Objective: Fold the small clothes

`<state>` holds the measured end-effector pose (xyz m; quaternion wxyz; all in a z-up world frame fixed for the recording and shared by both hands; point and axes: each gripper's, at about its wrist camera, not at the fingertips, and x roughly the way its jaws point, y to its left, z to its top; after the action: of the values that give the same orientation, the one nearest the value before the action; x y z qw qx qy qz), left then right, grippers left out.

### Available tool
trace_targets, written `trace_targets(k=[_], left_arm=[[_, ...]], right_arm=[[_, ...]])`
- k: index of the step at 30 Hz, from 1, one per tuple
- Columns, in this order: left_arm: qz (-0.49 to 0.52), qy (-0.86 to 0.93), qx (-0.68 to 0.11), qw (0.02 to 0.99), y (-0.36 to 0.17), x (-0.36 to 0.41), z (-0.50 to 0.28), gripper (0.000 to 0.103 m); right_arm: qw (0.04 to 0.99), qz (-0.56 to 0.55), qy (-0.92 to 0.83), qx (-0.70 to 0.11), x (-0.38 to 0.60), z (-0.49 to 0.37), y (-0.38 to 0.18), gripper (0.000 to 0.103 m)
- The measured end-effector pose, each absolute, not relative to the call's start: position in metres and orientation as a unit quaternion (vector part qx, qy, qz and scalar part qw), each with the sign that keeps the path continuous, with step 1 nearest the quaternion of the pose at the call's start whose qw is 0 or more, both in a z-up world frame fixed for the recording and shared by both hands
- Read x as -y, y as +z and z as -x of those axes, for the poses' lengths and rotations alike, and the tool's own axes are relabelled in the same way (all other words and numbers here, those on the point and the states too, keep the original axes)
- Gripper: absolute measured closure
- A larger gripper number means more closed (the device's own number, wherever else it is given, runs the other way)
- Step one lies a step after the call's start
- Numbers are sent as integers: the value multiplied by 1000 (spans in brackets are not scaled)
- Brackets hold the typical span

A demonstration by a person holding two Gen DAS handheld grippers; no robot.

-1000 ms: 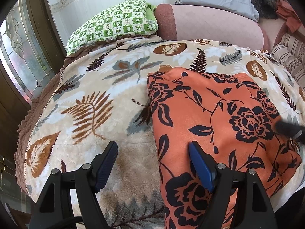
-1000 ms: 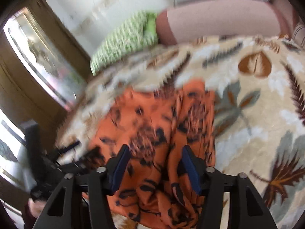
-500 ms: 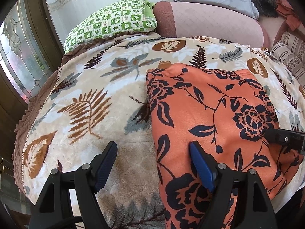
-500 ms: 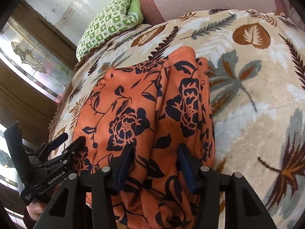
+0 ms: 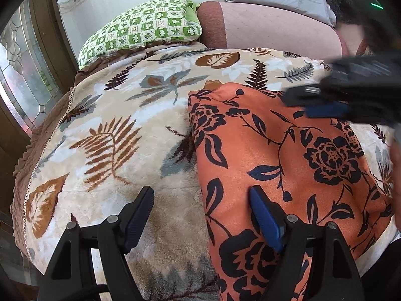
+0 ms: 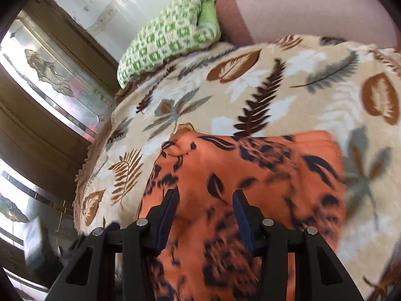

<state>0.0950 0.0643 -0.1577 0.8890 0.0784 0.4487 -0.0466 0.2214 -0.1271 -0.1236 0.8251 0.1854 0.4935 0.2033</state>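
**Ana:** Leaf-print blanket (image 5: pixel 120 135) covers the bed, with a green checked pillow (image 5: pixel 142 27) and a pink bolster (image 5: pixel 273 27) at the far end. Where's the garment?

**Ben:** Orange floral garment (image 5: pixel 275 165) lies flat on the blanket's near half, long axis running from us toward the pillows.

**Ana:** And the left gripper (image 5: pixel 200 215)?

**Ben:** Jaws wide, nothing held. It straddles the cloth's left edge: one finger (image 5: pixel 140 213) over bare blanket, the other over orange fabric.

**Ana:** The right gripper (image 6: pixel 205 215)?

**Ben:** Narrower, its jaws closing, with cloth seen between the fingers. The view is blurred, so I can't tell whether the pads touch the fabric. From the left camera it hangs over the garment's far right part.

**Ana:** So which hand is better placed?

**Ben:** I'd judge the left sits nearer the near-left edge, the right nearer the far end.
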Motion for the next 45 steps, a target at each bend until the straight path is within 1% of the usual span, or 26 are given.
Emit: trace_targets(k=[6, 10, 16, 18, 23, 26, 28, 29, 30, 31, 33, 39, 42, 44, 45], left_arm=[[-81, -51, -449, 888, -159, -64, -95, 23], [-77, -54, -450, 888, -158, -66, -94, 23], [-74, -54, -449, 889, -158, -67, -92, 23], [-76, -48, -447, 890, -159, -67, -91, 17], [-75, -45, -446, 891, -160, -68, -89, 17], [-84, -43, -443, 891, -162, -67, -88, 16], [-88, -43, -441, 892, -164, -63, -86, 15], [-89, -43, -443, 891, -166, -62, -86, 11], [-90, -39, -445, 890, -168, -59, -86, 6], [-88, -33, -446, 890, -171, -58, -86, 4], [-77, -23, -447, 891, -174, -58, -85, 1], [-73, 2, -452, 889, -175, -56, -82, 0], [-90, 8, -472, 877, -159, -51, -78, 0], [-112, 18, -453, 884, -143, -46, -69, 0], [-126, 23, -428, 895, -129, -43, -60, 0]], right_arm=[[792, -177, 172, -558, 99, -272, -172, 56], [795, -184, 173, -552, 101, -272, -164, 56], [807, -214, 180, -520, 141, -224, -142, 54], [811, -214, 182, -514, 154, -204, -135, 54], [821, -210, 177, -500, 174, -145, -120, 54], [828, -193, 151, -504, 180, -115, -125, 54], [818, -199, 142, -521, 185, -104, -142, 54], [810, -213, 141, -527, 189, -99, -155, 54], [811, -220, 146, -522, 191, -98, -159, 54], [820, -219, 153, -507, 193, -93, -161, 54], [826, -201, 155, -504, 189, -91, -160, 54], [844, -169, 151, -485, 182, -76, -155, 54], [850, -164, 147, -478, 184, -66, -147, 54], [863, -174, 140, -453, 192, -54, -132, 54], [868, -176, 136, -445, 195, -51, -127, 54]])
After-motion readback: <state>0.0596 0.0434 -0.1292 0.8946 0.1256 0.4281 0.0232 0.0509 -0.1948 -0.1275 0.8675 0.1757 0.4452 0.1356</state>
